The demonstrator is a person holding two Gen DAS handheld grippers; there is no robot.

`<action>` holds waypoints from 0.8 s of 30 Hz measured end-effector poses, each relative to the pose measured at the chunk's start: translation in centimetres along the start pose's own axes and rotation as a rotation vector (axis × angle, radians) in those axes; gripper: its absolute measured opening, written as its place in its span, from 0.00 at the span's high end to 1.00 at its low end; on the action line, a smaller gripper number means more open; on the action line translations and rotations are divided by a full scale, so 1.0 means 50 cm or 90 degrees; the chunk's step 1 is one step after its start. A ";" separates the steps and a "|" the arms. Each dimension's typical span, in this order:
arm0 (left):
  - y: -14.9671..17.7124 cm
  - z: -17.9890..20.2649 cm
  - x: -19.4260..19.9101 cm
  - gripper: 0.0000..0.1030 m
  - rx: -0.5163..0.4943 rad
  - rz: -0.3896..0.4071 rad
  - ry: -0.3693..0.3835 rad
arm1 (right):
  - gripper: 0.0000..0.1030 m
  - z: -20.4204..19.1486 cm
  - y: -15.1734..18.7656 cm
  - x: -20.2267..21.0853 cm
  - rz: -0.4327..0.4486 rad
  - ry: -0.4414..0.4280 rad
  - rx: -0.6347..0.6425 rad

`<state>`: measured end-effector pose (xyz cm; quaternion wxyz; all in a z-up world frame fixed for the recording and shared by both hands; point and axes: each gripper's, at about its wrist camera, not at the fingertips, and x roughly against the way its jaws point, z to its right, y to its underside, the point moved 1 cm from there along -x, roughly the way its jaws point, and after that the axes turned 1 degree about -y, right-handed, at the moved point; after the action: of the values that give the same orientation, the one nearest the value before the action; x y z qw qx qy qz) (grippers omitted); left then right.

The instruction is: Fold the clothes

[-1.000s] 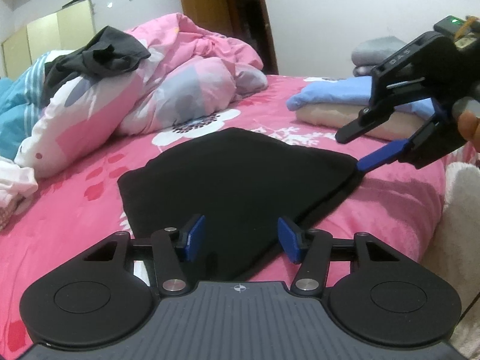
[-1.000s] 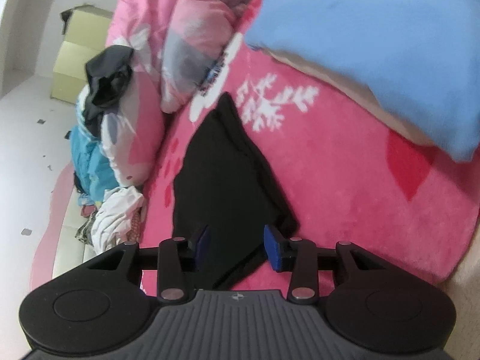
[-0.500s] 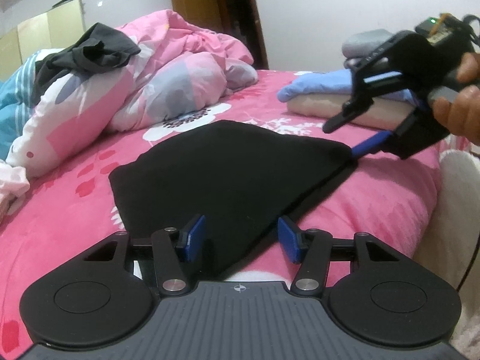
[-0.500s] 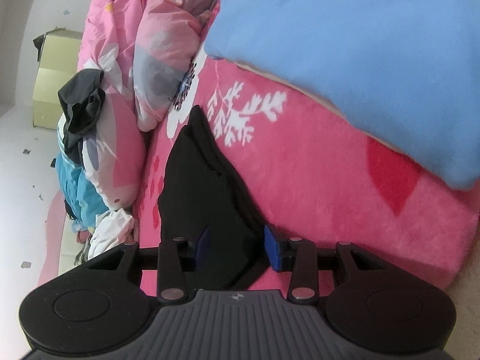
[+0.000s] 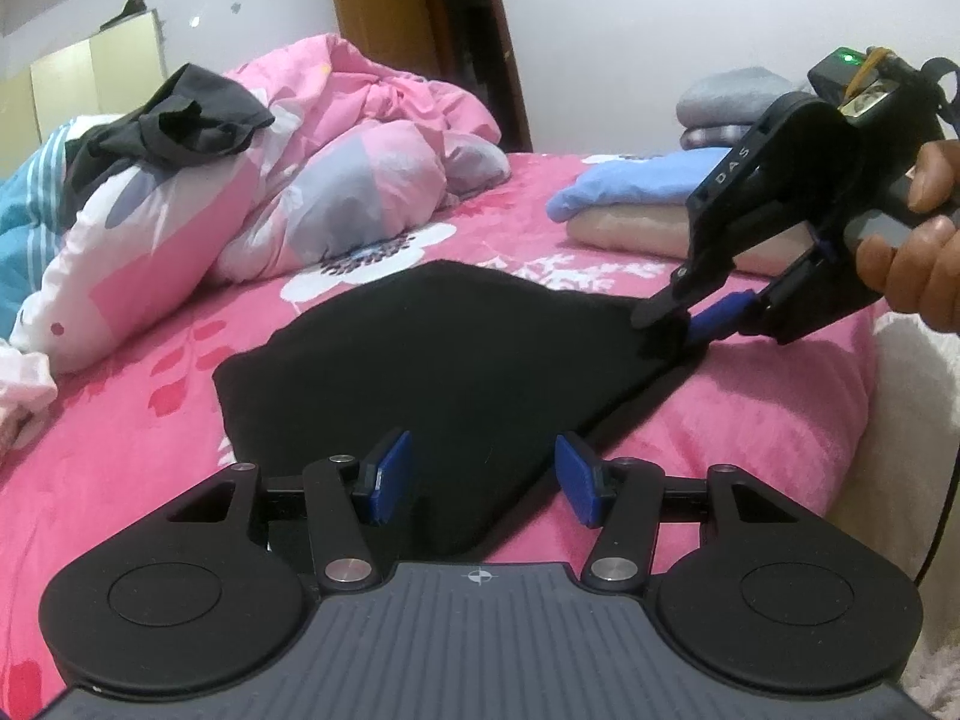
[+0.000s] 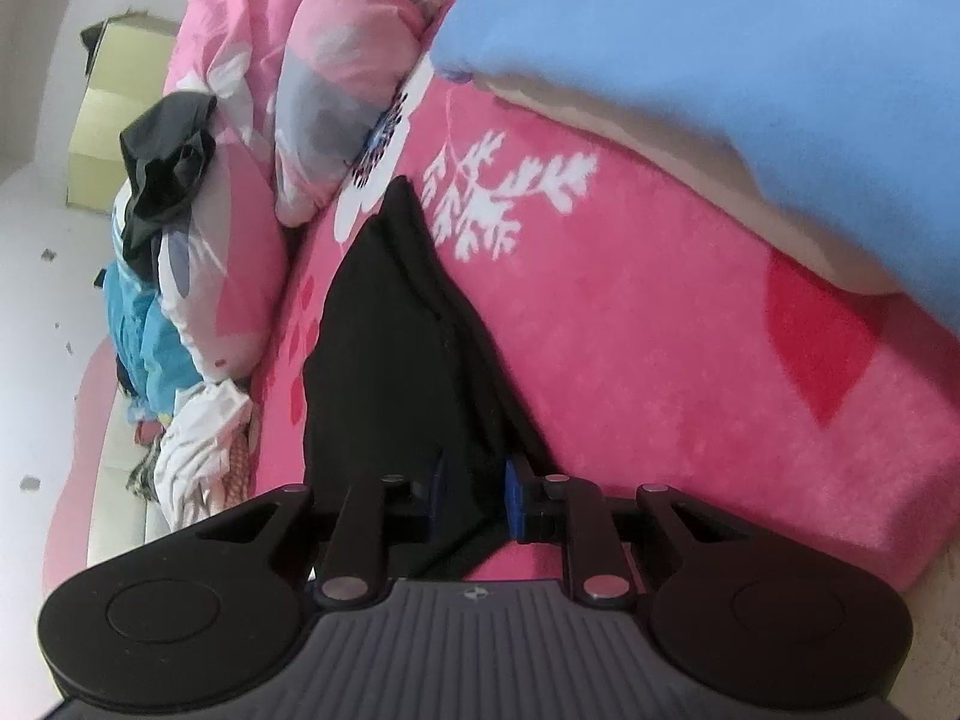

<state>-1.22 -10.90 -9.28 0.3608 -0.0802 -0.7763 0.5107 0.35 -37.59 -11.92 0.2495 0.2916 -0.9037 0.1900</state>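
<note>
Crowded around the work area: a crumpled pink floral duvet (image 5: 360,162) heaped at the far side of the pink bedspread (image 5: 138,420), topped by a dark grey garment (image 5: 180,120); a teal striped cloth (image 5: 24,204) at the far left; a folded stack of blue cloth (image 5: 624,183) over beige (image 5: 630,228) off to the right, with grey folded items (image 5: 732,102) behind. Nothing lying on top of the black garment (image 5: 444,372) itself. Spread flat in the middle of the bedspread, roughly a wedge, long axis running from the near left edge toward the right corner, tapering to a point there; seen from the right wrist as a narrow dark strip reaching away toward the duvet. Left gripper (image 5: 483,483) poised over the near edge of the black garment, jaws apart with cloth lying between and below, pads not pressing. Right gripper (image 6: 474,495), held in a hand (image 5: 918,252), closing on the tapered right corner, black fabric bunched between its blue pads (image 6: 513,495) and already pinched, corner lifted slightly off the bedspread.
</note>
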 end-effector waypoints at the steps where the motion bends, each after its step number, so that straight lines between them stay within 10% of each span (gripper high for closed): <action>1: -0.001 0.003 -0.001 0.47 -0.005 0.001 0.001 | 0.80 -0.003 0.001 0.004 0.008 -0.007 0.009; 3: -0.004 0.009 -0.003 0.47 -0.014 0.002 0.003 | 0.95 -0.010 0.003 0.011 0.023 -0.021 0.027; 12: -0.012 0.024 -0.015 0.70 -0.032 0.009 0.003 | 0.97 -0.006 0.000 0.030 0.038 -0.053 0.017; 24: -0.020 0.056 -0.023 0.68 -0.105 0.010 0.030 | 0.97 -0.008 -0.010 0.029 0.033 -0.093 -0.005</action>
<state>-1.90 -13.99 -9.58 0.3673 -0.1277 -0.8063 0.4458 -0.23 -38.39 -10.68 0.1793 0.2801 -0.9274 0.1712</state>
